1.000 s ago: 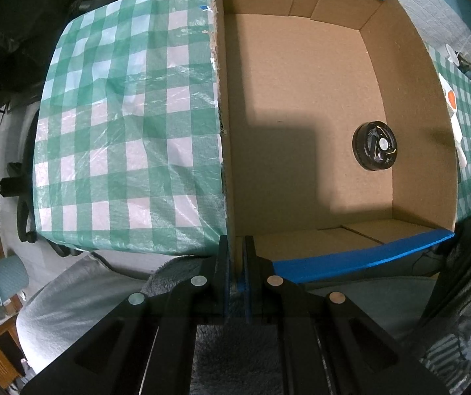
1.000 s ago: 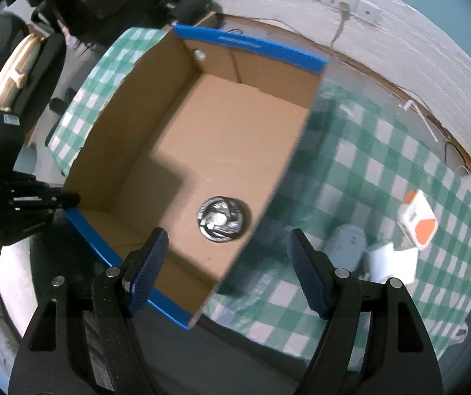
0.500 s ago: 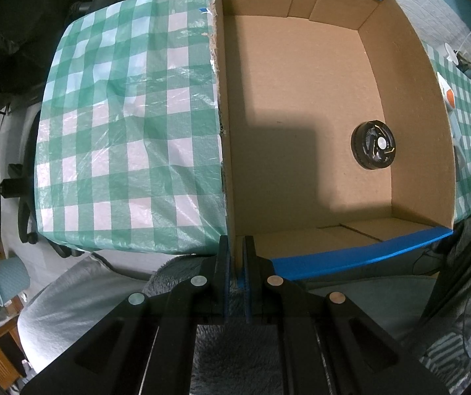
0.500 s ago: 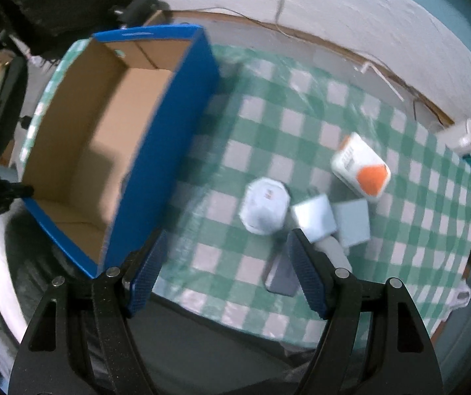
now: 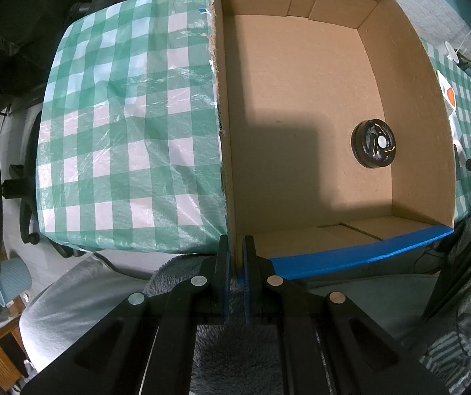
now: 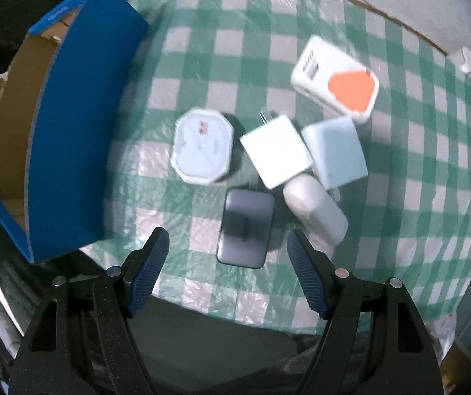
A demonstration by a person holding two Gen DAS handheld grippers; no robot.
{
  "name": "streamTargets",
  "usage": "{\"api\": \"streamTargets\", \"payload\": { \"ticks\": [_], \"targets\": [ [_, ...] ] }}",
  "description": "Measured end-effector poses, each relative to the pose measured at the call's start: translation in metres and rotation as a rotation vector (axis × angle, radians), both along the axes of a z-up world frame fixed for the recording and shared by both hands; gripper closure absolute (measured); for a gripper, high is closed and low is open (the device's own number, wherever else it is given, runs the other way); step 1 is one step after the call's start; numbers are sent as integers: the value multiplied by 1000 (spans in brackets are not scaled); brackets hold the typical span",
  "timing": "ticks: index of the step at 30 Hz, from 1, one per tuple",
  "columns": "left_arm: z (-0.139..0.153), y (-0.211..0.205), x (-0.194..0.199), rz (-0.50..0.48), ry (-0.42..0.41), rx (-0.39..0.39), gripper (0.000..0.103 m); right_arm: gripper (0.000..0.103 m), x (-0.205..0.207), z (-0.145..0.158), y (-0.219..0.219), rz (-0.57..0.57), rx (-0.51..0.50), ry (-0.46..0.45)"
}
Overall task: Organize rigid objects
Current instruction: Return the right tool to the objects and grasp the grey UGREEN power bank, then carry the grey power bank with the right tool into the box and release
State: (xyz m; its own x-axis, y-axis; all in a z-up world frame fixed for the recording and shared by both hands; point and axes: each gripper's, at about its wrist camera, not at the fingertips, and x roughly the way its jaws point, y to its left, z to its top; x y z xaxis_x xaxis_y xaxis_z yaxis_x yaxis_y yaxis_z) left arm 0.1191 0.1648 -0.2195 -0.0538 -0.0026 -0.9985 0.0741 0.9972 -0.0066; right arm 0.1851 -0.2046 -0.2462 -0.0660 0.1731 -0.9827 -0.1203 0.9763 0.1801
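left wrist: left gripper jaws pinched narrow on near-left corner wall of box, box on worktop. black disc on box floor, right side. risk: thin cardboard slips or tears in pinch, box skews off near edge.

right wrist: right gripper above pile, jaws wide, empty, aimed down at grey case. octagon box, white charger near; pill case just beside. risk: frame blurred, fast descent; jaws may knock neighbours or slide on flat case.
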Motion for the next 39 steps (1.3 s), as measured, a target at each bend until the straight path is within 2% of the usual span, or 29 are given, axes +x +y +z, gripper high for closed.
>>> {"api": "streamTargets", "payload": {
  "ticks": [13,15,21,25,32,39],
  "targets": [
    [1,-2,-2,-6,7,14,97,28,7,-47,-1,-44,14,77],
    [1,-2,-2,-7,8,15,97,35,10,-51,-2,-55,22,75],
    [1,-1,-1,-8,9,15,97,41,16,-64,-5,-92,36,84],
    [1,-2,-1,-10,9,15,97,57,22,-67,-6,-98,22,69],
    [0,-3,-2,-11,7,15,97,62,29,-62,-4,-88,1,36],
    [0,-4,-1,-11,6,15,97,62,19,-61,0,-88,1,46]
  ]
}}
